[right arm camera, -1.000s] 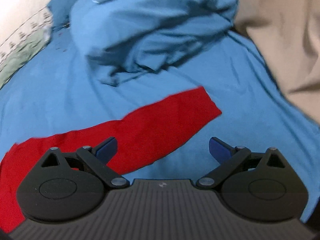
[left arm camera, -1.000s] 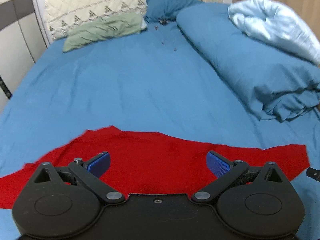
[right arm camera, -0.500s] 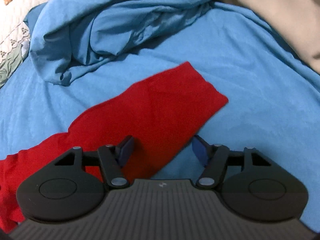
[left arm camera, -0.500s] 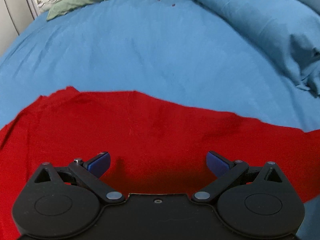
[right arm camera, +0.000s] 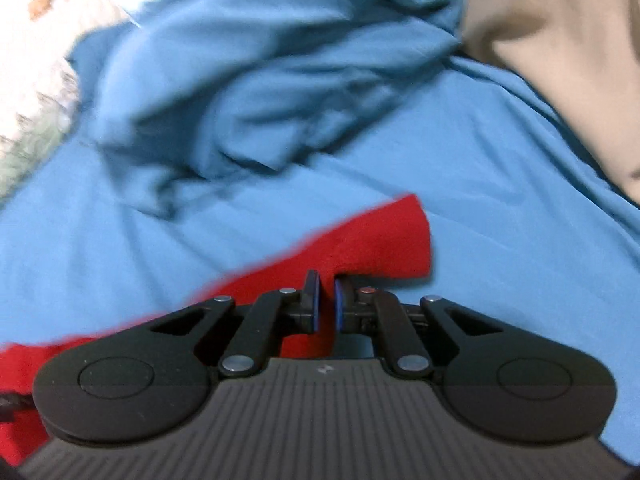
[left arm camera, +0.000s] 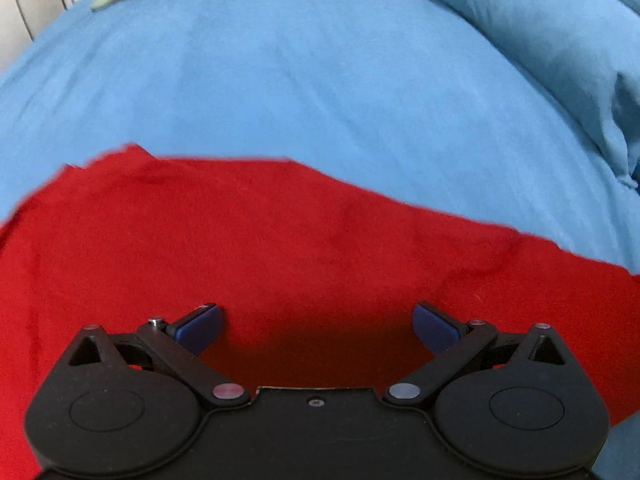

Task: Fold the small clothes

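One red garment (left arm camera: 280, 248) lies spread on the blue bed (left arm camera: 320, 80). Two tongs here: the left tongs (left arm camera: 318, 326) hang wide open right over the cloth, and the right tongs (right arm camera: 327, 300) are pinched onto its sleeve end. One crumpled blue duvet (right arm camera: 260, 80) sits behind.

The left wrist camera is looking forward over the left gripper (left arm camera: 316, 326), sitting low and close above the flat red fabric garment (left arm camera: 280, 248) filling the lower half of the frame, with the blue bed sheet (left arm camera: 300, 80) stretching to the top. The right wrist camera is looking along the right gripper (right arm camera: 326, 304), also close, facing the rumpled blue duvet (right arm camera: 260, 80) in the upper middle. Both views are sharing the red garment (right arm camera: 372, 244) and the sheet (right arm camera: 500, 180).
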`<state>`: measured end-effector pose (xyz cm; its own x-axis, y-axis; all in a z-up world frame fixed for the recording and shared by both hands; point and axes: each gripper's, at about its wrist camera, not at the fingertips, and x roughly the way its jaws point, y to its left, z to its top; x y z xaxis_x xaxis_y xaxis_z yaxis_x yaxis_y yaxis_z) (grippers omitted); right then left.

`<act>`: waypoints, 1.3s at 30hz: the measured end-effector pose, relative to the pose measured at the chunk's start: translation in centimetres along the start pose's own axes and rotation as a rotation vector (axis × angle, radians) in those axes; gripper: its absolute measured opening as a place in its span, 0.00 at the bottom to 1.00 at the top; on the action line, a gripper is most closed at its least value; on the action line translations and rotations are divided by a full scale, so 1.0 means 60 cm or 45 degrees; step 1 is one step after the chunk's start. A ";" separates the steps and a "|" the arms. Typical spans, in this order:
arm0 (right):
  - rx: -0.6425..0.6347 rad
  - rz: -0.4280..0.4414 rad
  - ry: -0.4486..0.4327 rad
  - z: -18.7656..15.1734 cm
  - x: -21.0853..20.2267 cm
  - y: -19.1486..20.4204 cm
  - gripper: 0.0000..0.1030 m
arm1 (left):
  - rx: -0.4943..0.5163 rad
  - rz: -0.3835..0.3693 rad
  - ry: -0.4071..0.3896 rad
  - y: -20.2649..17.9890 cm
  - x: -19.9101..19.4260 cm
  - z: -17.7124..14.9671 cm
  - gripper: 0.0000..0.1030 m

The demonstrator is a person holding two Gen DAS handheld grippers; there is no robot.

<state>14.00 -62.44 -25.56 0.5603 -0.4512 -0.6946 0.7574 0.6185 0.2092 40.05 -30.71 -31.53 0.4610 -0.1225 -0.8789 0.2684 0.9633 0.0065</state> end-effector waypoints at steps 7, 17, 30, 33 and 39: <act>-0.179 0.429 -0.086 0.031 -0.095 0.223 0.22 | -0.020 0.013 -0.148 0.152 -0.120 0.022 1.00; -0.613 0.868 0.138 -0.201 -0.096 0.569 0.22 | -0.197 0.195 -0.172 0.379 -0.194 -0.057 1.00; -1.062 0.818 0.152 -0.359 -0.076 0.603 0.62 | -0.214 -0.147 -0.092 0.369 -0.128 -0.082 1.00; -1.051 0.781 0.101 -0.347 -0.092 0.552 0.76 | -0.138 -0.246 -0.113 0.321 -0.119 -0.069 1.00; -0.990 0.609 0.096 -0.319 -0.103 0.444 0.80 | 0.100 -0.356 -0.092 0.209 -0.086 -0.054 0.89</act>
<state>24.31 -30.86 -28.88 0.7122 -0.0096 -0.7020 -0.0039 0.9998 -0.0176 38.31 -17.24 -28.44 0.4185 -0.3999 -0.8154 0.4565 0.8688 -0.1918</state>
